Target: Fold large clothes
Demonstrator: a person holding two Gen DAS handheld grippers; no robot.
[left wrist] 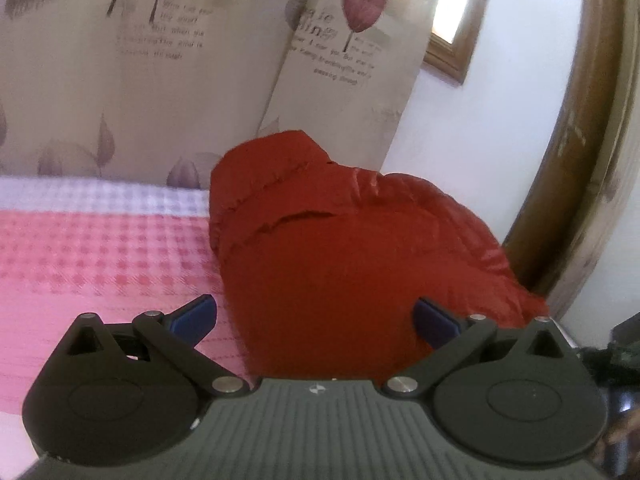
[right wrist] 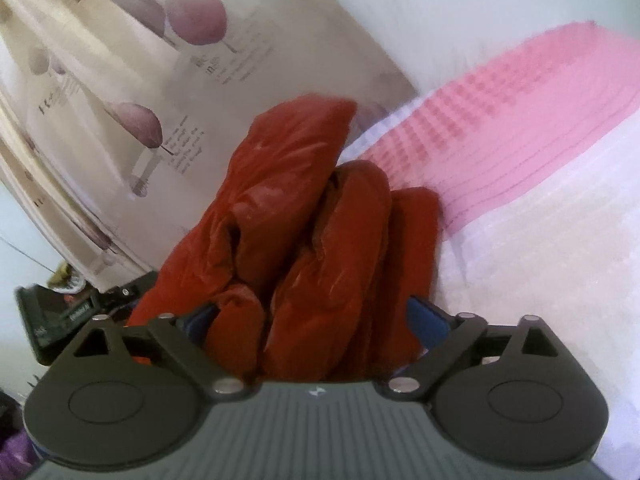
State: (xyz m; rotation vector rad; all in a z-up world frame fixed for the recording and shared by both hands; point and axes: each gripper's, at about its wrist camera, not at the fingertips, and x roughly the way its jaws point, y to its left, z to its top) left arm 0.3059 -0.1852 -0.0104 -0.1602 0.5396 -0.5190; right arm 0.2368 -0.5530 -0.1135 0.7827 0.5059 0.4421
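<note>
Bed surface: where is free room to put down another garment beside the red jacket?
Free: the pink checked blanket left of the red jacket, reaching back to the leaf curtain. Crowded: the jacket's right side, close to the wooden frame.

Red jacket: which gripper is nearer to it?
Right. The right gripper has the red jacket bunched between its open fingers; the left gripper is open just short of it.

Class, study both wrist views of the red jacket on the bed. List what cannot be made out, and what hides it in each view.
- Left wrist view: the near edge of the red jacket is cut off by the left gripper body.
- Right wrist view: the jacket's lower folds vanish behind the right gripper.
- Both views: the curtain print is too blurred to read.
- Neither view shows the jacket's zip or collar.
</note>
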